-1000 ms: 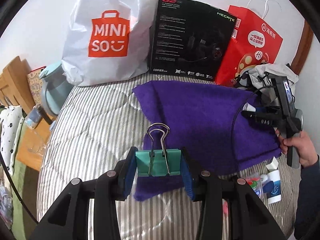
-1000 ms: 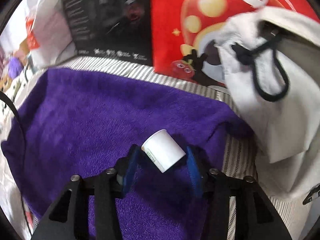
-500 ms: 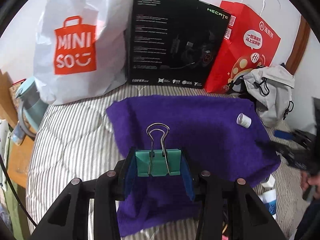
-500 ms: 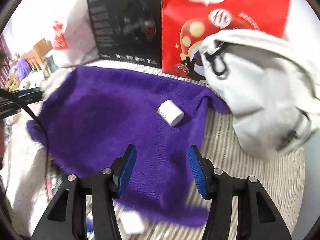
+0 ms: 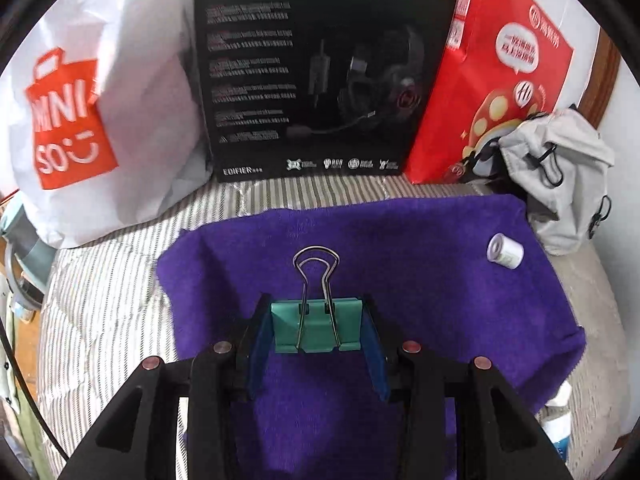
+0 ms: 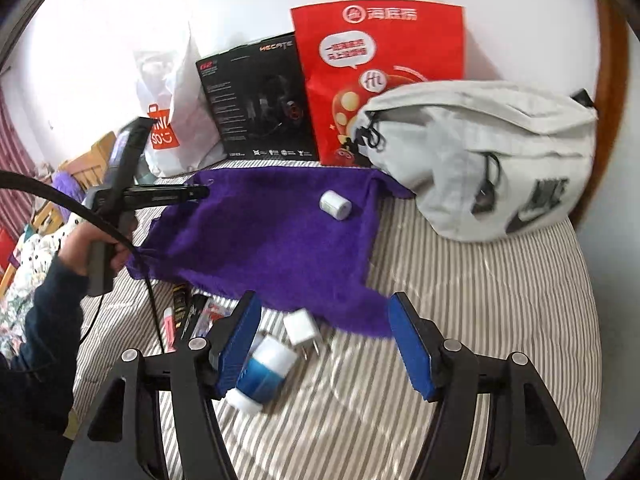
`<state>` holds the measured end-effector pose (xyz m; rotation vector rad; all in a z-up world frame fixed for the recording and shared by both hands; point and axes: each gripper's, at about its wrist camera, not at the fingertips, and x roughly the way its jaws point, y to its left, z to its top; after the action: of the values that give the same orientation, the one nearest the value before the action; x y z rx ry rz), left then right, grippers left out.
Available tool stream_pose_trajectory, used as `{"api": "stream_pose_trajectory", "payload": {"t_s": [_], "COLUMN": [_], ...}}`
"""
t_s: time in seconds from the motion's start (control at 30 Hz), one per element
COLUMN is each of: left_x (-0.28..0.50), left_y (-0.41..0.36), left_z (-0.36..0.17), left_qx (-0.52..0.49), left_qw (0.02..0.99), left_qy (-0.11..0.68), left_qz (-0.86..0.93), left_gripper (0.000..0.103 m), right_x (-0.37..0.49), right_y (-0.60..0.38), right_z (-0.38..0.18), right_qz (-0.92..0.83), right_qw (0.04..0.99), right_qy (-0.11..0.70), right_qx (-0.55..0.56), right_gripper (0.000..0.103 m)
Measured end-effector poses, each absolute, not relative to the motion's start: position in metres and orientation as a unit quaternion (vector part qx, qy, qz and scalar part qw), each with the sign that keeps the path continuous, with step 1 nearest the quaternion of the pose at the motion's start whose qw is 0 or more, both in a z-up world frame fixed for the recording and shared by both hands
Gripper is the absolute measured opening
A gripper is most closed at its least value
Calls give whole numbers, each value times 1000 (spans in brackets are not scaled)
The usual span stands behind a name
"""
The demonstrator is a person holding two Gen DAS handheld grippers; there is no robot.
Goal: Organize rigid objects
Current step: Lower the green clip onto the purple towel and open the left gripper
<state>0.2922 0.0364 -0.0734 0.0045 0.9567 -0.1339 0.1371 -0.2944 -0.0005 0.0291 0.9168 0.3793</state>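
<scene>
My left gripper (image 5: 316, 330) is shut on a teal binder clip (image 5: 316, 322), whose wire handles point forward, held above a purple towel (image 5: 400, 280). A small white cylinder (image 5: 505, 251) lies on its side at the towel's far right corner. In the right wrist view the same cylinder (image 6: 335, 205) rests on the towel (image 6: 272, 240), well ahead of my right gripper (image 6: 324, 320). That gripper is open and holds nothing, hovering over the towel's near edge. A white plug adapter (image 6: 301, 327) and a blue-and-white bottle (image 6: 264, 372) lie just below its left finger.
A white Miniso bag (image 5: 80, 112), black headset box (image 5: 320, 72), red paper bag (image 5: 492, 80) and grey sling bag (image 6: 492, 152) line the wall behind the towel. Pens and packets (image 6: 184, 316) lie on the striped bedcover (image 6: 460, 300). A hand (image 6: 92, 248) holds the left gripper (image 6: 192, 194).
My right gripper let go of the white cylinder, opened and drew back to the towel's near edge. My left gripper moved forward over the towel, still holding the clip.
</scene>
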Motion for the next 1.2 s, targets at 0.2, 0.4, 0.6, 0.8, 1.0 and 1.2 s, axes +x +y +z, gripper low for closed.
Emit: {"api": "stream_pose_trajectory", "payload": {"t_s": [0.2,0.4,0.6,0.8,1.0,1.2], "left_x": [307,312,311,299,256,190], "left_y": [33,28,29,24,20,12], "left_z": [-94,-109,-110,-110,-88,-61], "left_qx": [15,32,37,52,53,45], "left_qw": [875,866,863,854,865,876], "left_qy": [481,498,504,517,498,479], "left_qz": [-52,-38,-13,-19,-17,-33], "left_gripper": [39,40,68,77,77,77], "right_x": [114,109,98,84,73,62], "right_y": [-306,-314,-313,-311,-309,-314], "right_z": [-6,-4,-1,3,4,-2], "right_qz": [181,183,188,192,197,180], "right_qw": [877,879,879,880,881,879], "right_qy": [444,438,436,431,427,435], "right_qx": [32,54,52,53,55,73], "right_gripper": [66,66,66,66,66,66]}}
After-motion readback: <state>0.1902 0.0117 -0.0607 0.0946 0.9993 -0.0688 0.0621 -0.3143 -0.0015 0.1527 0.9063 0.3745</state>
